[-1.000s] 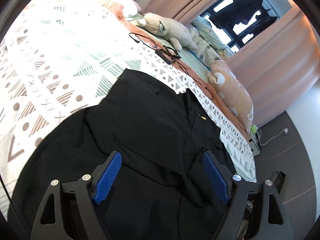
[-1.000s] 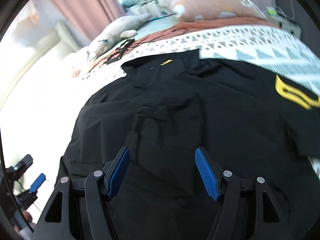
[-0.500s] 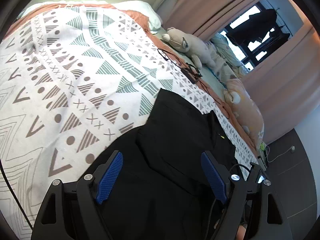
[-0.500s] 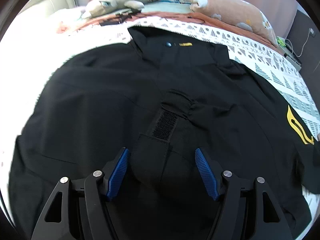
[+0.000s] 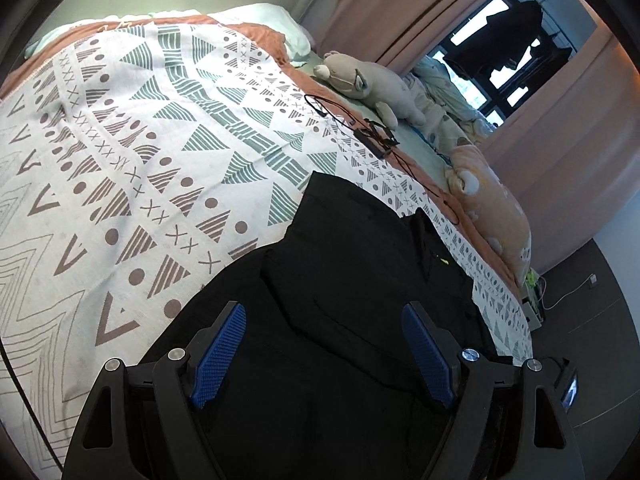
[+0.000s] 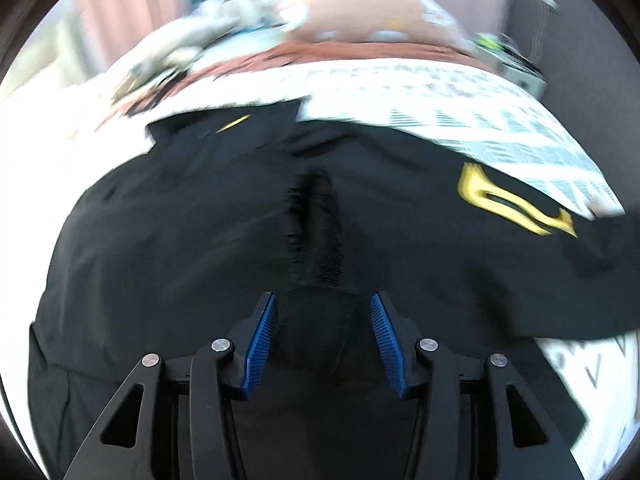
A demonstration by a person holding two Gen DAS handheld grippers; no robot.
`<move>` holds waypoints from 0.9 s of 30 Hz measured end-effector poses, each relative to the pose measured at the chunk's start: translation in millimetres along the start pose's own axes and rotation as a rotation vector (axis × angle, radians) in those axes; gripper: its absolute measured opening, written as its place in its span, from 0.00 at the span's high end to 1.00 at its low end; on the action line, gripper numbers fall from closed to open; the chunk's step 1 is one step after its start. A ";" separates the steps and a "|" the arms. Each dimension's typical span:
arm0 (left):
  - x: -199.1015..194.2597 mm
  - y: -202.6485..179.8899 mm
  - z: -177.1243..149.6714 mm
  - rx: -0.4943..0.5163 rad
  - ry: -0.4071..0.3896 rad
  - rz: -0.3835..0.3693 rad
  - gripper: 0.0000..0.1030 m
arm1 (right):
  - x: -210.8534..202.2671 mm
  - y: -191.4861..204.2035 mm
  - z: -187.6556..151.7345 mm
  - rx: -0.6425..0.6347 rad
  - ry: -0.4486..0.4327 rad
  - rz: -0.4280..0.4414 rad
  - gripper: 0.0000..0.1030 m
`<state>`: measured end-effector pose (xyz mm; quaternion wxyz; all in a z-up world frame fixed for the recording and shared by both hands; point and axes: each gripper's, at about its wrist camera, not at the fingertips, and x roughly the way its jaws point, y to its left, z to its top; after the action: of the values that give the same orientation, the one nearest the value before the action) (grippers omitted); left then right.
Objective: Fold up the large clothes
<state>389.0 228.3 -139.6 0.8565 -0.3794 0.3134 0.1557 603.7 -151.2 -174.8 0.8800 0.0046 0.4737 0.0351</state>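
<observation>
We see a black jacket (image 5: 360, 280) at the patterned bedspread's (image 5: 120, 160) near edge, pink curtains (image 5: 560, 140) beyond. Our left gripper (image 5: 324, 344) gapes; our right gripper (image 6: 322, 320) has just been narrowing around a cuff, contact unclear.

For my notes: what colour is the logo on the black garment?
Yellow. The logo on the black garment shows best in the right wrist view.

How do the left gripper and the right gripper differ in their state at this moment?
The left gripper stands wide open above the black garment, with flat cloth below it, while the right gripper has just been closing and is clearly narrower. A raised fold of the garment lies between the right gripper's pads; whether they press it I cannot tell. Nothing bunches between the left gripper's pads. Both have blue ribbed pads and point down at the same garment.
</observation>
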 end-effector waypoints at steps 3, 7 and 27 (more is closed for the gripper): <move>-0.7 -6.6 -3.6 0.029 0.011 0.012 0.21 | -18.1 -47.1 0.9 0.092 -0.024 -0.001 0.53; -0.4 -11.9 -6.5 0.053 0.015 0.033 0.21 | -25.8 -103.6 -5.4 0.283 0.000 0.177 0.52; 39.2 -25.0 -17.9 0.090 0.025 0.116 0.21 | 64.6 -90.1 -5.9 0.359 0.096 0.327 0.88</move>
<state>423.8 199.5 -160.7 0.8582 -0.3237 0.3521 0.1863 639.4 -236.9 -235.6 0.8243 0.2357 0.5065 0.0924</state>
